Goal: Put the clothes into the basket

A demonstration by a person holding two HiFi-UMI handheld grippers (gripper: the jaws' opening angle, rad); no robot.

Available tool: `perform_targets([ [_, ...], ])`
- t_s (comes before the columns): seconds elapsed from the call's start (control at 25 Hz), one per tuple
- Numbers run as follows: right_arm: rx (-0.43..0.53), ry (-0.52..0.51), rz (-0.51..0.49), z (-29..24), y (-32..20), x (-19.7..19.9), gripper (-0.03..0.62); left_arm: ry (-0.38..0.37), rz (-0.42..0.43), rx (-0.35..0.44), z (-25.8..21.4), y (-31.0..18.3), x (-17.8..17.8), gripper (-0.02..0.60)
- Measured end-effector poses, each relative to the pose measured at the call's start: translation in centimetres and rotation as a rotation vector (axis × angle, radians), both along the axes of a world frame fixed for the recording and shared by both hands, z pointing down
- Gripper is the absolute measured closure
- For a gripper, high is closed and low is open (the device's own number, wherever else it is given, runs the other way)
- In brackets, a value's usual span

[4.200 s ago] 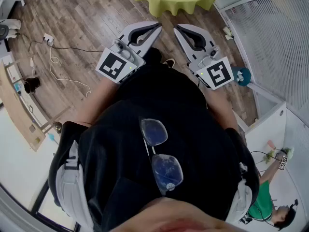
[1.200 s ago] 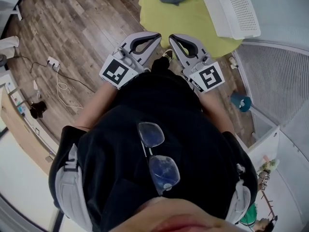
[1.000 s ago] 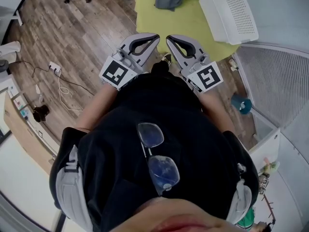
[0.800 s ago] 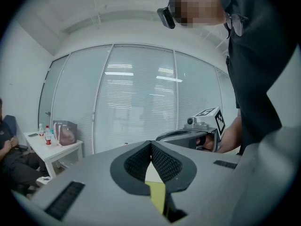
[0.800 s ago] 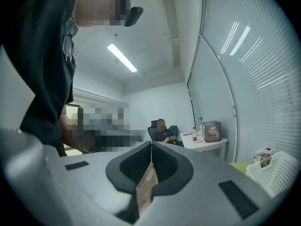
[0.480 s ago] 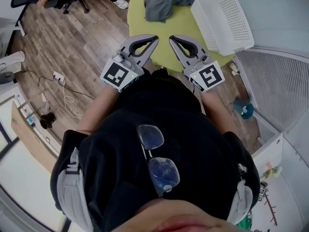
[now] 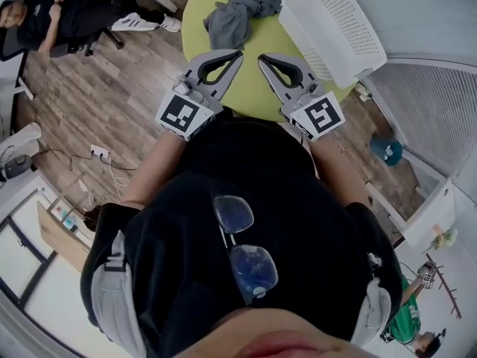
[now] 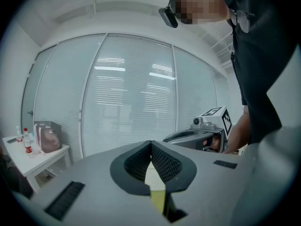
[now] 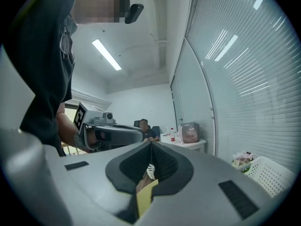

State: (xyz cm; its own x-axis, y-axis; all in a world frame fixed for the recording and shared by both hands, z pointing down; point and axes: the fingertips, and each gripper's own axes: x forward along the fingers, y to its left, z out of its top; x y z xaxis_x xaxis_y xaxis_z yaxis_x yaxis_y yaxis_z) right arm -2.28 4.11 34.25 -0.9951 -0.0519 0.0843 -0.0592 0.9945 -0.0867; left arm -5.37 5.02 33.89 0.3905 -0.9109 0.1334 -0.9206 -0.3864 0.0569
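Observation:
A crumpled grey heap of clothes [image 7: 242, 10] lies on the round yellow-green table [image 7: 257, 80]. Beside it on the right stands a white perforated basket [image 7: 332, 24], whose corner also shows in the right gripper view [image 9: 272, 173]. I hold both grippers side by side at chest height over the table's near edge, short of the clothes. My left gripper [image 7: 237, 52] [image 8: 151, 143] is shut with nothing in it. My right gripper [image 7: 262, 57] [image 9: 150, 142] is shut and empty too. Each gripper view shows the other gripper beside it.
A person sits on a chair [image 7: 52, 17] at the far left on the wood floor. Window blinds [image 7: 440, 95] run along the right. A teal object [image 7: 387, 149] and a cable [image 7: 112, 174] lie on the floor. A small white table with bottles [image 8: 33, 149] stands by the window.
The table, clothes and basket have come further into the head view and lie closer below the grippers. Both grippers have stayed shut and side by side.

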Motion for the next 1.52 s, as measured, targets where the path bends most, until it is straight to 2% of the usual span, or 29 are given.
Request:
perform_targets([
  [0.24, -0.013, 0.031, 0.168, 1.1, -4.4, -3.6, 0.568, -0.041, 0.151, -0.063, 1.9, -4.7, -3.7, 0.578],
  [0.64, -0.016, 0.059, 0.415, 4.5, -9.8, -9.2, 0.568, -0.052, 0.291, -0.144, 6.5, -10.8, -9.7, 0.578],
  [0.72, -0.026, 0.071, 0.465, 5.5, -10.8, -9.9, 0.568, -0.052, 0.311, -0.182, 8.0, -12.1, -10.4, 0.578],
  [0.88, -0.036, 0.083, 0.534, 7.3, -12.5, -10.9, 0.568, -0.023, 0.331, -0.279, 11.2, -14.4, -11.7, 0.578],
  [1.12, -0.085, 0.096, 0.625, 9.9, -14.4, -11.0, 0.568, -0.048, 0.326, -0.385, 15.8, -17.0, -12.6, 0.574],
  [1.36, -0.113, 0.128, 0.669, 12.3, -16.1, -10.9, 0.568, -0.093, 0.313, -0.486, 20.1, -18.4, -12.9, 0.568],
  [1.52, -0.132, 0.135, 0.694, 13.1, -16.7, -10.7, 0.568, -0.113, 0.278, -0.594, 23.9, -19.3, -13.4, 0.481],
])
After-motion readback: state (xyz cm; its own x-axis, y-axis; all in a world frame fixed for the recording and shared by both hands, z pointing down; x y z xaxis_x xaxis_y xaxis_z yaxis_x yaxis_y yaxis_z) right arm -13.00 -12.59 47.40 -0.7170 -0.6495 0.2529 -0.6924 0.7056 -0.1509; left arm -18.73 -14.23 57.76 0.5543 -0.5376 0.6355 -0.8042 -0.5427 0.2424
